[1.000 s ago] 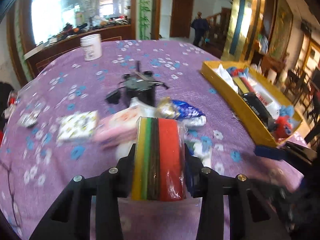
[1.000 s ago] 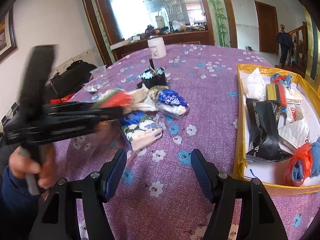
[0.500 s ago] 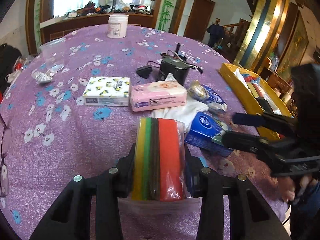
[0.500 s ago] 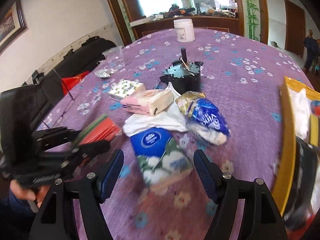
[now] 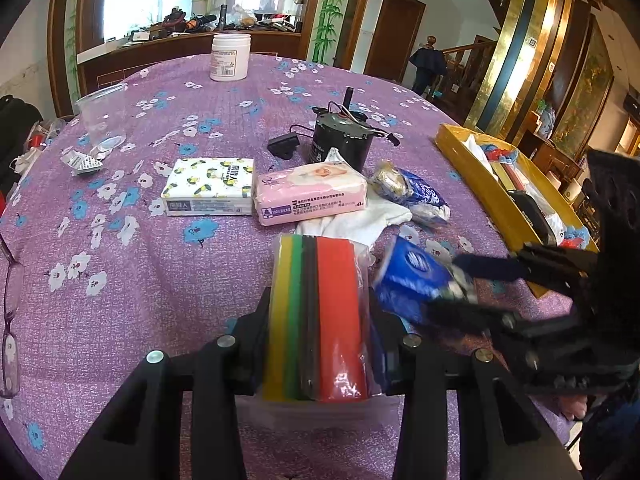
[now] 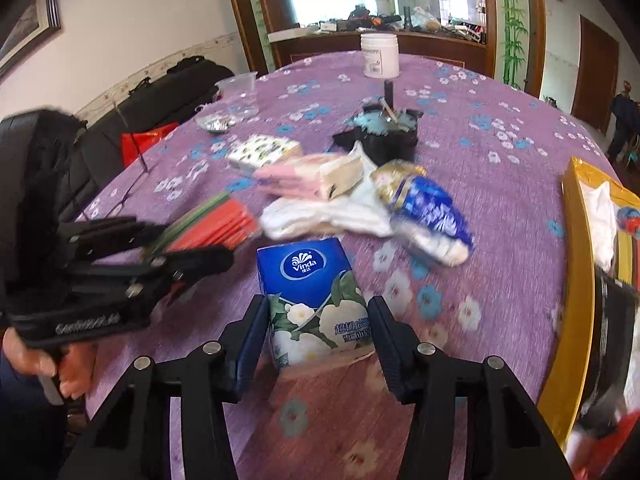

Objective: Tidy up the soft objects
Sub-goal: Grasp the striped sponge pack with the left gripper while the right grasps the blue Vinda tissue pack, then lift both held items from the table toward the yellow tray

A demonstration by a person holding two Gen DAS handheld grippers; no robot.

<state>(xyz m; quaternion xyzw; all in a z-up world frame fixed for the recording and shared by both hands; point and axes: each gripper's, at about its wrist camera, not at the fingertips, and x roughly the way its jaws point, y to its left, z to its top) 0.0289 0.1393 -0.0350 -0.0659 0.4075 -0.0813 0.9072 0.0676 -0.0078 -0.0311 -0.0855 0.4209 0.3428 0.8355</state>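
Two claws working at once: one carrying a pack, one closing on the next.
Left wrist view: left claw [image 5: 318, 320] is clenching the sponge pack [image 5: 318, 316] upright above the worktop [image 5: 160, 280], angled downward; next it needs carrying to the yellow tray [image 5: 480, 188]. Right wrist view: right claw [image 6: 316, 332] is closing around the blue tissue pack [image 6: 314, 296] lying on the worktop, pads not yet pressing; it needs a firm squeeze, then lifting.

A home dining room: round floral-clothed table [image 5: 160, 280], wooden sideboard [image 5: 180, 46], staircase [image 5: 460, 46].
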